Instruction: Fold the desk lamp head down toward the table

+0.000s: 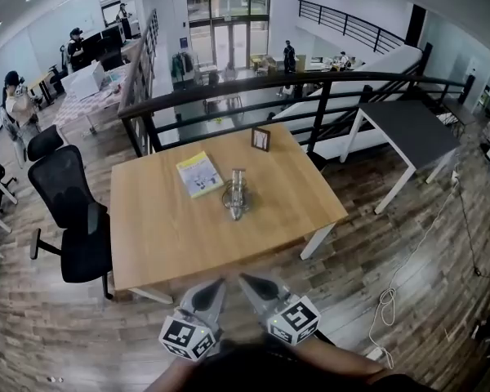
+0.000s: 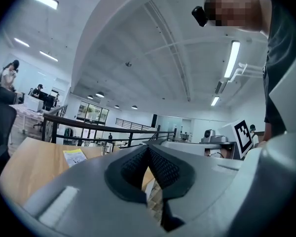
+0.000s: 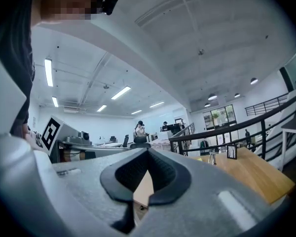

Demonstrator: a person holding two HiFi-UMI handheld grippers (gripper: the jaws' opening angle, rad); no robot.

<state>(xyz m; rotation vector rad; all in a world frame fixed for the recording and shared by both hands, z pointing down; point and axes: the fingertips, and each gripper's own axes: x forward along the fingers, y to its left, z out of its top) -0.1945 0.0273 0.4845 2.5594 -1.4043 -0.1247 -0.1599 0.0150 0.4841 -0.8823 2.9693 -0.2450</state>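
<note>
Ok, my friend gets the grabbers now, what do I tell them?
Left gripper: shut, empty, just short of the wooden table's near edge.
Right gripper: shut, empty, beside it.
Desk lamp: mid-table, right of the yellow booklet, untouched.
Done: nothing yet.
Left: reach in, open the jaws, fold the lamp head down toward the table.
</note>
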